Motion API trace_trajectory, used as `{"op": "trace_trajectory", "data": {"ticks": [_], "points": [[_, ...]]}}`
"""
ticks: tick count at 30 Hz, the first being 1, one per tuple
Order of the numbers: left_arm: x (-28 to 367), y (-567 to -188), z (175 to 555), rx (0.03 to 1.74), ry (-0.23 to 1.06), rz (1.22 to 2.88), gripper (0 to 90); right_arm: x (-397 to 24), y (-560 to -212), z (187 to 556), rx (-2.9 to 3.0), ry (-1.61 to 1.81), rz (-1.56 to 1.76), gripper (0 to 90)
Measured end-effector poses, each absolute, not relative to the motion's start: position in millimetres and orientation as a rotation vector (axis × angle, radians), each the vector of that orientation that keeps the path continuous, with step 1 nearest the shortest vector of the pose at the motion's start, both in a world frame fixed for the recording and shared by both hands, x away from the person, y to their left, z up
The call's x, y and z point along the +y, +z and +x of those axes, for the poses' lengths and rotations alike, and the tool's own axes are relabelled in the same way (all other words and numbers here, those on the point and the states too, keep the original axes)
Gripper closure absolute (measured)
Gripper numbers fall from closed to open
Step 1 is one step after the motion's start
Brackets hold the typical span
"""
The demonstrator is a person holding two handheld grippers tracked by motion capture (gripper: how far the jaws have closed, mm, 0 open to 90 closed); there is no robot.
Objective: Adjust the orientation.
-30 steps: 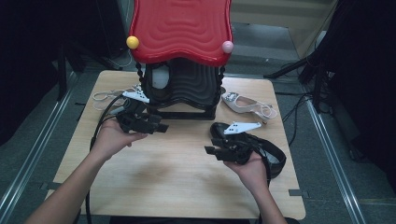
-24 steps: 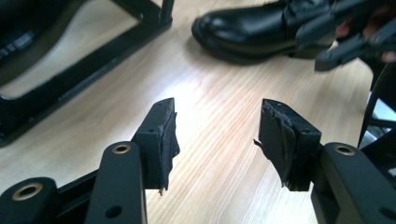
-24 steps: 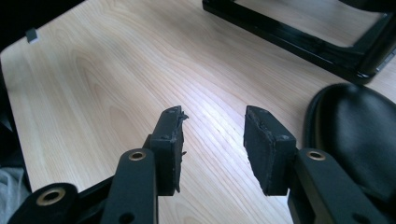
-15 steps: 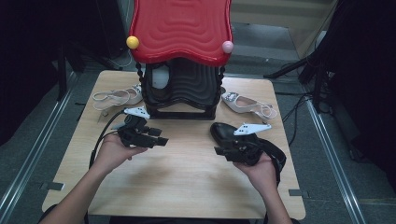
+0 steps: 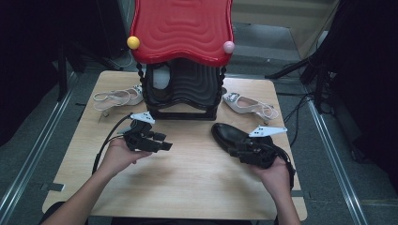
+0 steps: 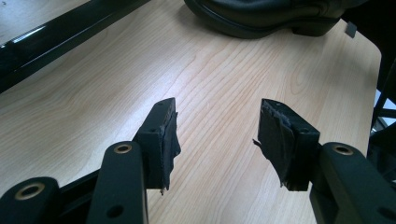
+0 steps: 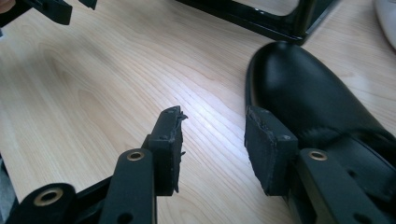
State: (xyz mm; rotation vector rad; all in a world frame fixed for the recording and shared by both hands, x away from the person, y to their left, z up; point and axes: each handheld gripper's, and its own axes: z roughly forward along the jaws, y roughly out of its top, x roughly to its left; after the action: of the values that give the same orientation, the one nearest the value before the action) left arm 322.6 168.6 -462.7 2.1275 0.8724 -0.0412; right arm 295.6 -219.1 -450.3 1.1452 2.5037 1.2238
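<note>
Bare table (image 5: 197, 173) lies open between the two grippers. The black shoe (image 5: 230, 136) blocks the right side; the black rack (image 5: 180, 101) stands across the far side.

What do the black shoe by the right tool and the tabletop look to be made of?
The glossy black shoe looks like smooth polished leather or an imitation: its rounded toe carries a soft sheen with no weave. The pale tabletop shows wood grain lines under a satin glare; whether solid wood or laminate, I cannot tell.
</note>
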Motion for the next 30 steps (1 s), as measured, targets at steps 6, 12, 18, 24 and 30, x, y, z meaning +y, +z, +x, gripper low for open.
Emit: {"op": "trace_trajectory", "data": {"ticks": [6, 12, 18, 24, 30], "points": [[163.5, -464.5, 327.0, 0.862, -0.041, 2.131, 48.0, -235.6, -450.1, 289.3, 2.466, 1.200, 1.190, 58.3], [155.5, -466.8, 332.1, 0.833, -0.049, 2.159, 48.0, -251.5, -449.8, 282.3, 2.433, 1.189, 1.241, 59.1], [152.4, -467.8, 336.7, 0.826, -0.062, 2.151, 48.1, -271.1, -445.8, 272.3, 2.383, 1.172, 1.283, 59.2], [154.3, -466.6, 339.0, 0.826, -0.063, 2.144, 47.9, -288.2, -448.8, 267.9, 2.348, 1.109, 1.323, 59.4], [156.2, -465.6, 339.2, 0.825, -0.056, 2.143, 47.9, -285.6, -459.1, 274.2, 2.383, 1.093, 1.348, 59.6]]}}
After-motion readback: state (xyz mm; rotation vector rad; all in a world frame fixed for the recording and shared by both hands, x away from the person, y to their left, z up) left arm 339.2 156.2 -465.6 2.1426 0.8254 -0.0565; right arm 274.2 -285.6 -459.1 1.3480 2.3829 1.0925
